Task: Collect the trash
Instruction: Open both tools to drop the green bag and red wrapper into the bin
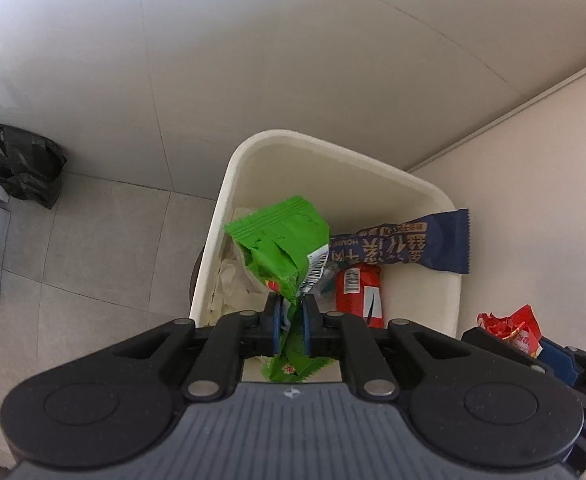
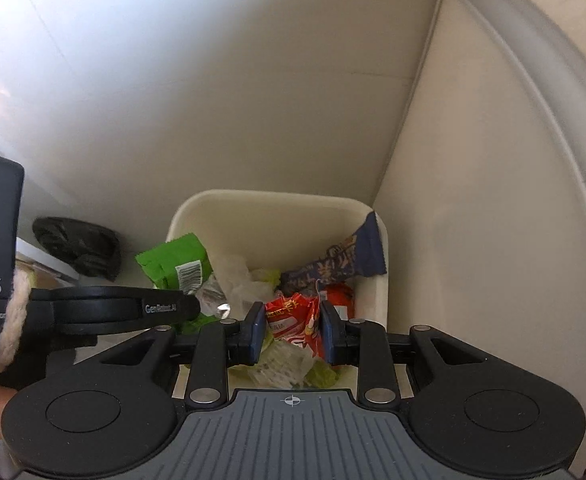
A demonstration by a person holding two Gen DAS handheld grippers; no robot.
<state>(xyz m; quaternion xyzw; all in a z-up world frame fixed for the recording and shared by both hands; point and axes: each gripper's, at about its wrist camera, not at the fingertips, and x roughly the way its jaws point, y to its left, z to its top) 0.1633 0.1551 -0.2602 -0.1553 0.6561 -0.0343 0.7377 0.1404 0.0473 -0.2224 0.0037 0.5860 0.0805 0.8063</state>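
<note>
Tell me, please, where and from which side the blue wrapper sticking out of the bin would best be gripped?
Probably by its serrated end, which overhangs the bin's right rim. The blue wrapper lies flat and long across the other trash, so that free end gives tongs a thin edge to close on. Come from above on the right; the green packet blocks the left.

- Showing glossy, crinkled green wrapper (image 1: 281, 248) foil at centre frame.
- Presenting smooth, matt cream plastic on the bin (image 1: 229, 184).
- Displaying matt black plastic gripper (image 1: 291, 320) links, ribbed grey housing, lower frame.
- Gleaming: shiny crumpled black bag (image 1: 17, 164), left edge.
</note>
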